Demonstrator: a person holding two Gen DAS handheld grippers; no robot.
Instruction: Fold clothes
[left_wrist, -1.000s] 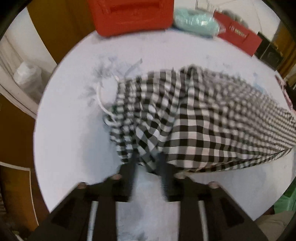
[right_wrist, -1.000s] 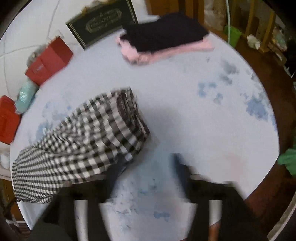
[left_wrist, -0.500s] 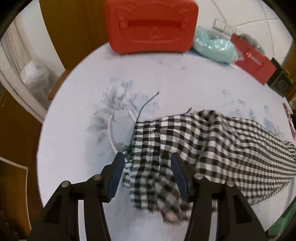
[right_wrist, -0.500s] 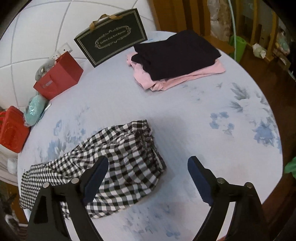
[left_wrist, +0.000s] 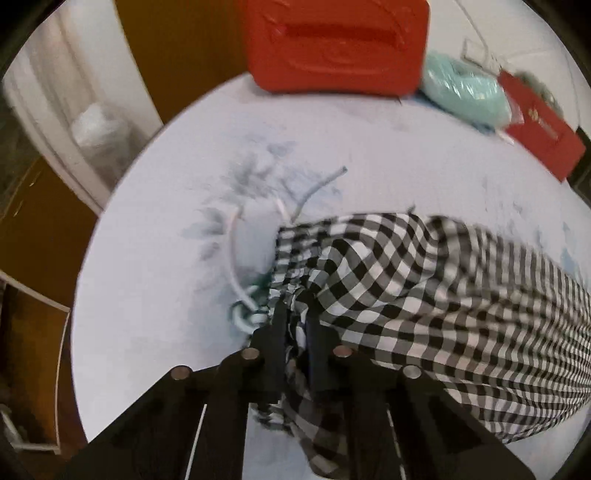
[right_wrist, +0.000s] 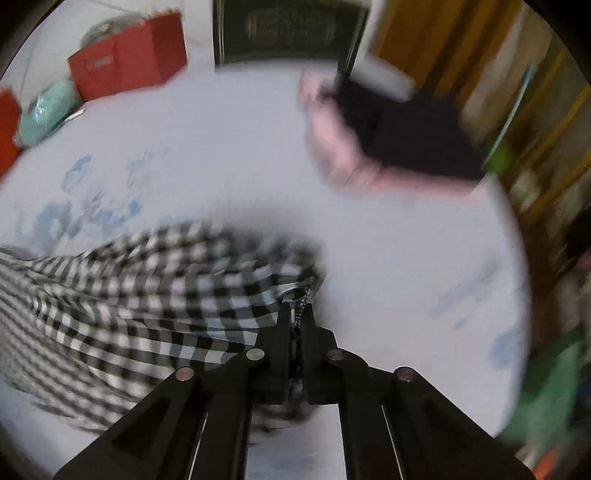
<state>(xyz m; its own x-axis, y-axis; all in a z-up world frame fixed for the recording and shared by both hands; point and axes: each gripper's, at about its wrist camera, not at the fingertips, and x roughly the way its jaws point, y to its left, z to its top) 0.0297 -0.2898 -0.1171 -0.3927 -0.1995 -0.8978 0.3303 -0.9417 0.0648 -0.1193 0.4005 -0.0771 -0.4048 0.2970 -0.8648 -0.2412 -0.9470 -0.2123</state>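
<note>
Black-and-white checked trousers (left_wrist: 424, 280) lie stretched across the round table. My left gripper (left_wrist: 295, 314) is shut on the gathered waistband end, beside its white drawstring (left_wrist: 234, 266). In the right wrist view the same checked trousers (right_wrist: 147, 291) spread to the left, and my right gripper (right_wrist: 296, 314) is shut on the cloth at their other end. Both views are blurred by motion. Cloth bunches up between the fingers and hides the pads.
A red plastic case (left_wrist: 336, 40), a teal bundle (left_wrist: 461, 88) and a red box (left_wrist: 539, 125) sit at the table's far rim. A folded pile of pink (right_wrist: 332, 147) and black clothes (right_wrist: 413, 136) lies at the back right, with a dark gift bag (right_wrist: 291, 29) behind.
Half a second ago both grippers stood open above the trousers. Both have since come down and shut on the cloth, one at each end.
</note>
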